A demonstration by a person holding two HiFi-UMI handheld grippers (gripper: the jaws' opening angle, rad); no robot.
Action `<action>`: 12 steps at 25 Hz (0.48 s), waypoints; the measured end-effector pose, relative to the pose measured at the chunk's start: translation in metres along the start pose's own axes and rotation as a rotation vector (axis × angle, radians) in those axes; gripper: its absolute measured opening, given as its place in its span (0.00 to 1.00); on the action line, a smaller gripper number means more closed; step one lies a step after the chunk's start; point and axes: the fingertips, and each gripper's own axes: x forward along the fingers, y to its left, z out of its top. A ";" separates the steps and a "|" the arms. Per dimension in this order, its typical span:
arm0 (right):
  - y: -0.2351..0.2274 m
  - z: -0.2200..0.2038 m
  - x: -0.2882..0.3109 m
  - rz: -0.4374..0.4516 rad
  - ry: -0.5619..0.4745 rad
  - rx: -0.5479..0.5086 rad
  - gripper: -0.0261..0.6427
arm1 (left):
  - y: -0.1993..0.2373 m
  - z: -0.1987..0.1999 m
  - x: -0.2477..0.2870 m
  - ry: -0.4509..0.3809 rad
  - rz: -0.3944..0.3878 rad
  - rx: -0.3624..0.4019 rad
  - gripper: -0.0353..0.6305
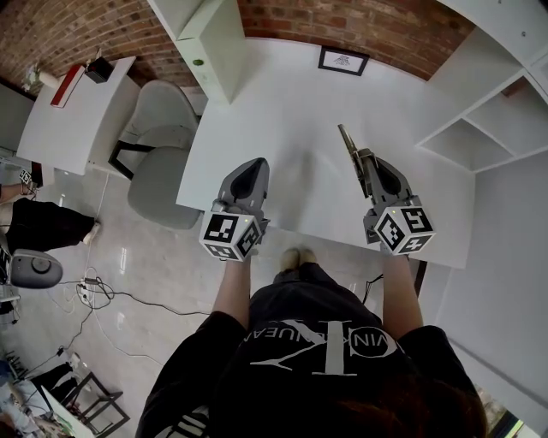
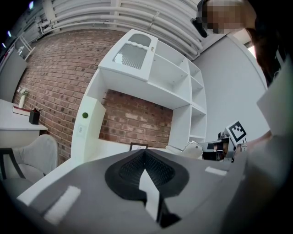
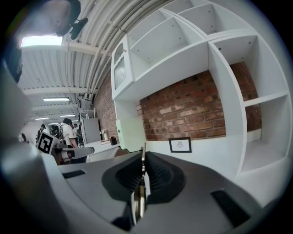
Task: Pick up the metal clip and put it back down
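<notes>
Bright even light; gripper views bend and darken at the edges.

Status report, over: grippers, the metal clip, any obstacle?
Left gripper shut, empty. Right gripper shut on metal clip, above white table. No obstacle on table beneath.

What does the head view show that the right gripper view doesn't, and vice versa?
Head view only: the person's black shirt and cables on the floor. Right gripper view only: the ceiling lights and people far off. Both: the right gripper shut on the metal clip, the white desk, the framed picture and the brick wall.
</notes>
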 end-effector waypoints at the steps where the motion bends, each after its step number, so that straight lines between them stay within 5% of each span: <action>1: 0.001 -0.003 0.000 0.001 0.007 -0.001 0.06 | 0.000 -0.002 0.000 0.004 0.000 -0.002 0.07; 12: -0.003 -0.034 -0.001 -0.004 0.076 0.019 0.06 | 0.003 -0.028 -0.003 0.059 0.012 -0.024 0.07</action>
